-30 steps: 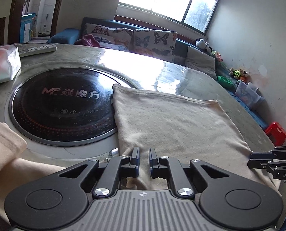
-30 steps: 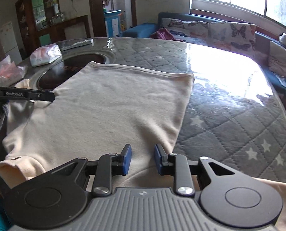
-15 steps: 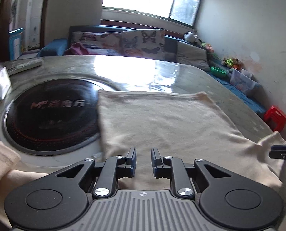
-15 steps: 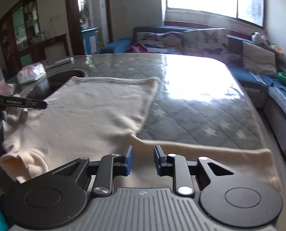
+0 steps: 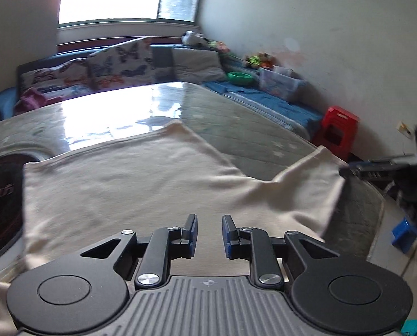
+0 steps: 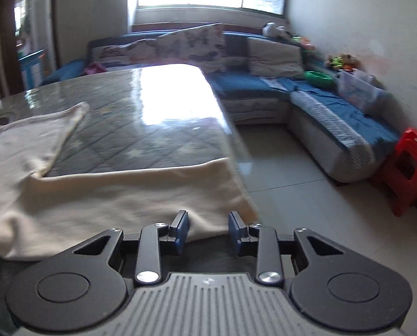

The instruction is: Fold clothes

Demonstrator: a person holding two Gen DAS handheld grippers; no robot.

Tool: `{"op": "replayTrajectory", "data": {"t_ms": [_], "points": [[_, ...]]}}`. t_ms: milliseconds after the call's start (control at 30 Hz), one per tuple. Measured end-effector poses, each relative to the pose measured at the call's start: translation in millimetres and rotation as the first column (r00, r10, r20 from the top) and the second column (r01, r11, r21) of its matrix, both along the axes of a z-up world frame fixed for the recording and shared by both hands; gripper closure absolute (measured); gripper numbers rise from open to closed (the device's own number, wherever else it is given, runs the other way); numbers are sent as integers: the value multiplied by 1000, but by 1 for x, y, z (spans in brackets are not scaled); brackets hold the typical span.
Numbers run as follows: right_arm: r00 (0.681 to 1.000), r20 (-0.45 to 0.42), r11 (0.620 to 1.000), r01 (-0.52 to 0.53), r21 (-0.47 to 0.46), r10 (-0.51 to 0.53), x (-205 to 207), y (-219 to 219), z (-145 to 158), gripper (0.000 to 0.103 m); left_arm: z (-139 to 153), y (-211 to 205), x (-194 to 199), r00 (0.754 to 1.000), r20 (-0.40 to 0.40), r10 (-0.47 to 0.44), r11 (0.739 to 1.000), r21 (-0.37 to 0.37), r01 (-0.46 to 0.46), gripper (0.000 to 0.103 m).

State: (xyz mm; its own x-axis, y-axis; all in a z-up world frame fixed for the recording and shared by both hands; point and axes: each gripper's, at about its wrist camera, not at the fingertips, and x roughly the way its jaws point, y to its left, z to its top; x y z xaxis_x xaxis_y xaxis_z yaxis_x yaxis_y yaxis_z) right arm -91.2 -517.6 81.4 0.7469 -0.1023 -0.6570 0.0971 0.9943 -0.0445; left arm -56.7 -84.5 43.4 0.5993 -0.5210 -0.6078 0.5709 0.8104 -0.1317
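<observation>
A cream garment lies flat on the quilted, glass-topped table, one sleeve stretched out to the right. My left gripper is open and empty, low over the garment's near edge. In the right wrist view the sleeve runs across to the table's right edge. My right gripper is open and empty, its jaws spread just short of the sleeve's near edge. The right gripper also shows at the far right of the left wrist view, near the sleeve's cuff.
A round black hotplate is set into the table at the left. A blue corner sofa with cushions stands beyond the table. A red plastic stool stands on the tiled floor at the right.
Both grippers have swung to the right; the hotplate has slid to the left edge of view. The right gripper's jaws have spread wider. The sleeve now lies stretched toward the table's right edge.
</observation>
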Motion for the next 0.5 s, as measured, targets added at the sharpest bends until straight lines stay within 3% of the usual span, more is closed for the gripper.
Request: {"op": "replayTrajectory", "data": {"t_ms": [333,500], "points": [[992,38,984,113,135,-119,4,-28,-8,71,-15,-53,-26,981,-4,-194,980,46,194,82],[995,54,990,83,115,-89,8,-23,-6,92,-20,-61,-30,975,-5,-221,972,77,220,82]]}}
